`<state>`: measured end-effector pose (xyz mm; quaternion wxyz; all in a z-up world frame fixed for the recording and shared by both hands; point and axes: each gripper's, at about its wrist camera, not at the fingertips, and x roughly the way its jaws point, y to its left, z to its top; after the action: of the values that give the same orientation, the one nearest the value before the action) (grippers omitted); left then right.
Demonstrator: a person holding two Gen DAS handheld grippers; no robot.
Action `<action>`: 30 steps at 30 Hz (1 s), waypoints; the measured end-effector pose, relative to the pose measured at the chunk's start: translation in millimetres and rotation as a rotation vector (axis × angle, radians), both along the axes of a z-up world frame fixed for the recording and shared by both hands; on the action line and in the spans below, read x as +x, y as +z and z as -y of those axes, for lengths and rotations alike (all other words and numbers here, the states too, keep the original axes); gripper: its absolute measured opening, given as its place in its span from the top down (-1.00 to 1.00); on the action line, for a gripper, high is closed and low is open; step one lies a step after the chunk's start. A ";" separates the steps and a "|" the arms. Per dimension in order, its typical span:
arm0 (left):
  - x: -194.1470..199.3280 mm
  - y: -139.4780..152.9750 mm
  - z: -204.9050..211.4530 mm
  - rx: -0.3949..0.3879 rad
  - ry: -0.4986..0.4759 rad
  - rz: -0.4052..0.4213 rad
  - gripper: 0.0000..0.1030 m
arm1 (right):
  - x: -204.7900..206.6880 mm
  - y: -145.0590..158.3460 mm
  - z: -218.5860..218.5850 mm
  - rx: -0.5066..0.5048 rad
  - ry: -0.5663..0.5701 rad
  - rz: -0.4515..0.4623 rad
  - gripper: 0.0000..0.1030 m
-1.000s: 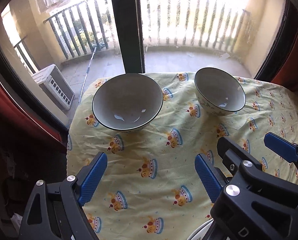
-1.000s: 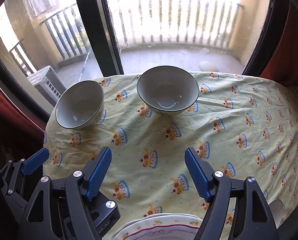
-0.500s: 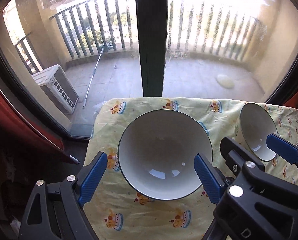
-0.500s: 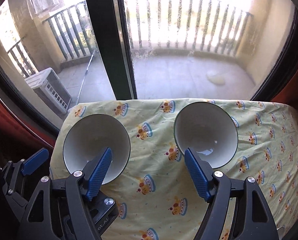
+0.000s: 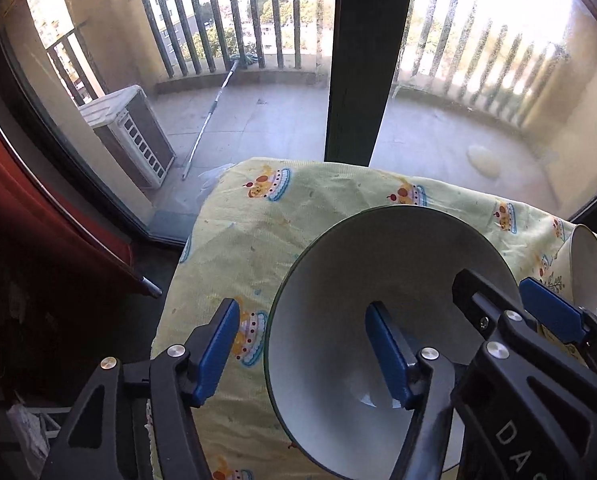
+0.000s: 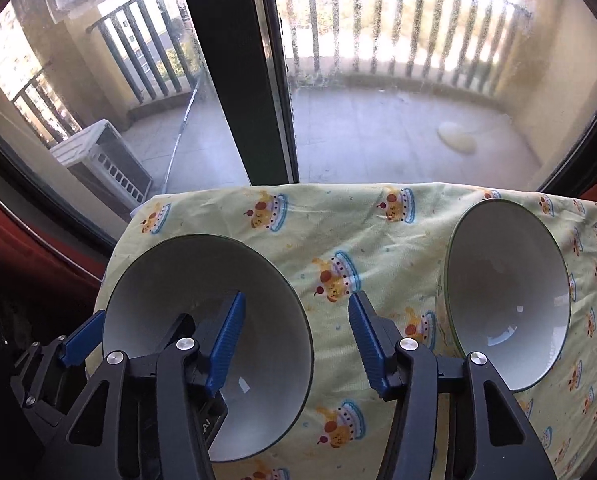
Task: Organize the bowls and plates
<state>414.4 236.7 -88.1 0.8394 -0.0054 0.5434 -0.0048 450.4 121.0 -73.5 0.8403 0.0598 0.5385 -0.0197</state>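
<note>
Balcony window behind a table (image 5: pixel 234 240) under a yellow cake-print cloth. Left gripper (image 5: pixel 298 350): fingers apart, just closing, astride the near rim of the left bowl (image 5: pixel 378 280) (one finger inside, one outside), not yet pinching. Right gripper (image 6: pixel 294 344): fingers apart, just closing on nothing, the right bowl (image 6: pixel 506 292) beside its right finger. Seat each rim deep before clamping; the neighbouring gripper crowds the gap.
</note>
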 end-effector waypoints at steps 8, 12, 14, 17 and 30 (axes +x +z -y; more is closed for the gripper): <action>-2.3 0.8 2.7 -0.077 -0.041 -0.039 0.10 | 2.4 -6.2 2.6 0.085 0.016 -0.047 0.31; -6.7 2.1 6.4 -0.076 -0.042 -0.051 0.11 | -1.5 -3.4 2.9 0.095 0.024 -0.057 0.35; -9.7 3.7 7.3 -0.069 -0.051 -0.050 0.11 | -5.3 -1.8 2.9 0.092 0.028 -0.060 0.34; -15.8 9.0 11.1 -0.059 -0.066 -0.043 0.11 | -11.6 1.0 4.4 0.094 0.034 -0.057 0.34; -62.0 12.4 38.9 -0.053 -0.131 -0.076 0.12 | -59.5 9.6 27.0 0.085 0.002 -0.082 0.34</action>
<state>352.4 197.8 -75.7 0.8157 0.0078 0.5738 -0.0737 390.9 94.0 -63.9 0.8142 0.0943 0.5728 0.0017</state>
